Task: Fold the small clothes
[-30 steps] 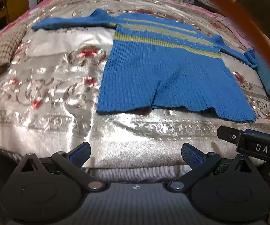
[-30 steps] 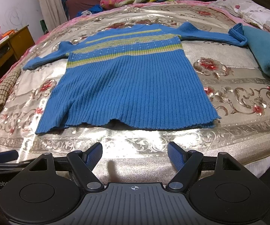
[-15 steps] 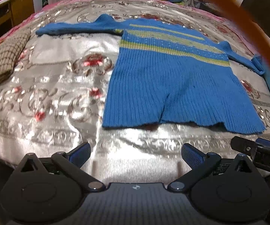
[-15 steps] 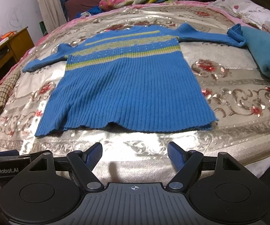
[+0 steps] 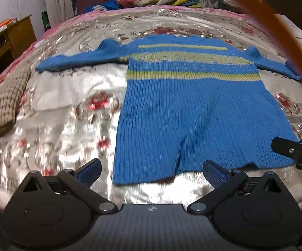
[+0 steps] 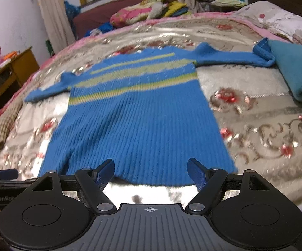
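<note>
A small blue ribbed sweater with yellow-green chest stripes lies flat on the bed, sleeves spread to both sides, hem toward me. It also shows in the right wrist view. My left gripper is open and empty, just short of the hem's left part. My right gripper is open and empty, its fingertips at the hem's right part. The right gripper's body shows at the right edge of the left wrist view.
The bed has a shiny silver floral cover. A brown checked cloth lies at the left edge. A folded teal cloth lies at the right, touching the sweater's sleeve end. A wooden cabinet stands left of the bed. Pillows and clothes are piled behind.
Both grippers have moved forward and up toward the sweater's hem, which now sits right in front of the fingertips. Both stay open. The sweater has not moved.
</note>
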Available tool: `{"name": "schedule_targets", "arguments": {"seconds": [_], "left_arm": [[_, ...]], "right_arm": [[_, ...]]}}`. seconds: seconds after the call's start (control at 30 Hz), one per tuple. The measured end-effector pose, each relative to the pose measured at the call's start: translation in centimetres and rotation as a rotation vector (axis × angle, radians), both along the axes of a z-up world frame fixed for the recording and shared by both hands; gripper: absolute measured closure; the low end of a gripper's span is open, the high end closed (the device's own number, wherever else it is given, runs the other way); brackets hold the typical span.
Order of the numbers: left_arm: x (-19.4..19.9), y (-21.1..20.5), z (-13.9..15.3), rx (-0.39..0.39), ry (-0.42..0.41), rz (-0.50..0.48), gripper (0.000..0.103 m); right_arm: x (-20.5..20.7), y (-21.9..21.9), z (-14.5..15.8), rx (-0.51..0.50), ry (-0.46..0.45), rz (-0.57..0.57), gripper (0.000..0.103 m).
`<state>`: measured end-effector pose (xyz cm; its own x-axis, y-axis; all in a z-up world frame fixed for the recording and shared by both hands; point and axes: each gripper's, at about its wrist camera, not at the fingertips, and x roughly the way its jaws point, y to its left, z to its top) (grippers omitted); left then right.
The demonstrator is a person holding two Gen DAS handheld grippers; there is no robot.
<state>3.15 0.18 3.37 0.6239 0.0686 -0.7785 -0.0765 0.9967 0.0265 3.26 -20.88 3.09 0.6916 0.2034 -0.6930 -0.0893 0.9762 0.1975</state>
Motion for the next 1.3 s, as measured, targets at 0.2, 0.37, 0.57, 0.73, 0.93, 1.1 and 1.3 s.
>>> {"name": "schedule_targets", "arguments": {"seconds": [0.2, 0.37, 0.57, 0.73, 0.93, 1.1, 1.3], "left_arm": [[2.1, 0.7, 0.2, 0.004, -0.009, 0.014, 0.0], [3.5, 1.0, 0.0, 0.018, -0.005, 0.025, 0.0], [4.5, 0.7, 0.0, 0.045, 0.002, 0.017, 0.0], [5.6, -0.2, 0.1, 0.054, 0.005, 0.005, 0.0], [7.2, -1.5, 0.0, 0.062, 0.006, -0.021, 0.0], [8.8, -2.5, -0.4, 0.072, 0.015, -0.035, 0.0], [10.3, -3.0, -1.2, 0.069, 0.032, -0.043, 0.0]], "right_arm": [[1.9, -0.4, 0.1, -0.019, -0.001, -0.014, 0.025], [3.8, 0.1, 0.1, -0.033, -0.022, 0.001, 0.025], [5.4, 0.3, -0.1, -0.009, -0.039, 0.008, 0.025], [6.1, -0.2, 0.3, -0.005, -0.074, 0.005, 0.025], [7.5, -1.7, 0.9, 0.009, -0.095, -0.014, 0.025], [8.9, -3.2, 0.5, 0.038, -0.075, -0.042, 0.026], [9.9, -4.3, 0.1, 0.057, -0.067, -0.067, 0.026]]}}
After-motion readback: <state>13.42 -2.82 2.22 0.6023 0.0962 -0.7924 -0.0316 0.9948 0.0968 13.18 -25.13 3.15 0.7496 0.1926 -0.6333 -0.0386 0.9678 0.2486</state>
